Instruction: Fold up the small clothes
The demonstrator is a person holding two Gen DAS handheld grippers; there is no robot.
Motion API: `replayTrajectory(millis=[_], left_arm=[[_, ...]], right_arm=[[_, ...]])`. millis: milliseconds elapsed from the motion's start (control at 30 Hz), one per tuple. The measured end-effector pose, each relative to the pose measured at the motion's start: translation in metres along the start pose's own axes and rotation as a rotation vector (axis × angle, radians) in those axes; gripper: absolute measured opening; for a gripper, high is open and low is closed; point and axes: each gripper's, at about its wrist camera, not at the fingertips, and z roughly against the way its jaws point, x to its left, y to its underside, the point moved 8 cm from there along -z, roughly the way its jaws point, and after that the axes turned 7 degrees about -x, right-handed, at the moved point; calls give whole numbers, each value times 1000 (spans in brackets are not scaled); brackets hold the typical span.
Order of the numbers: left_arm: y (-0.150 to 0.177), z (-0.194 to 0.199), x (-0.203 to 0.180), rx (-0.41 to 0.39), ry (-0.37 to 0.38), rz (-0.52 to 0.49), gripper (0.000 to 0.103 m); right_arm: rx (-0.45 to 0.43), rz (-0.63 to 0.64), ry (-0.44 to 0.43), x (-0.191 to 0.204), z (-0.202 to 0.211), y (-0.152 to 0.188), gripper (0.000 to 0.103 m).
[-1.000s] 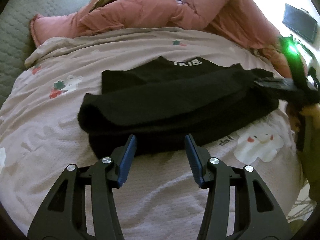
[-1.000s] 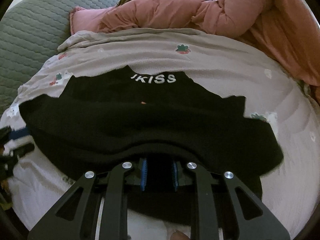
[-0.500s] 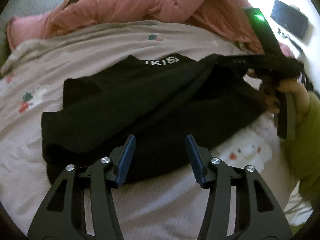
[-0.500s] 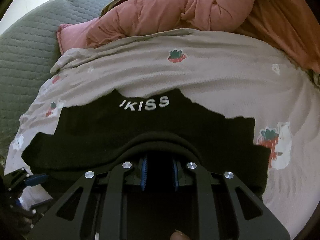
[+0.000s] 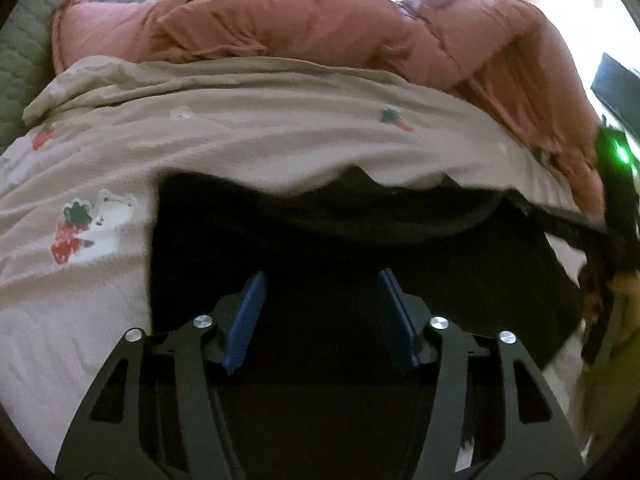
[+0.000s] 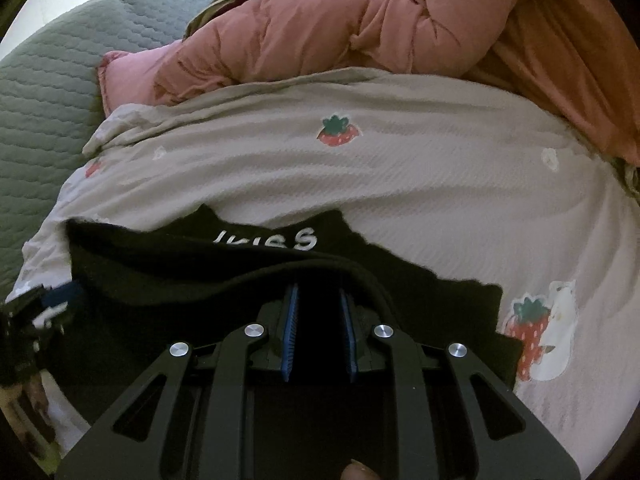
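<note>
While your right claw (image 6: 318, 328) pinches a black fold of the top (image 6: 168, 276) | your left claw (image 5: 320, 312) is opening, pads clear, over the top's dark cloth | top lies on the blanket (image 5: 240, 128) ahead of both.

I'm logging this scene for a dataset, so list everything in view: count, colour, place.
Garment: one, black with white lettering, on the sheet, nearest the cameras.
Sheet: one, pale with strawberry prints, covering the bed.
Duvet: one, pink, bunched at the far side.
Quilted cover: one, grey-green, far left.
Dark screen: one, black, far right of the left view.
Left gripper: black, blue pads; jaws opening over the garment, gripping nothing.
Right gripper: black, blue pads; jaws shut on the garment's folded edge.
</note>
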Motion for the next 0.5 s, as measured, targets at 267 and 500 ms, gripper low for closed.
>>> replayTrajectory(millis=[267, 500], left_arm=[[-10, 1, 51, -31, -49, 131, 56], [-8, -4, 80, 0, -50, 199, 57]], right_arm=[[-131, -15, 102, -39, 36, -15, 32], [-78, -61, 187, -89, 41, 11, 40]])
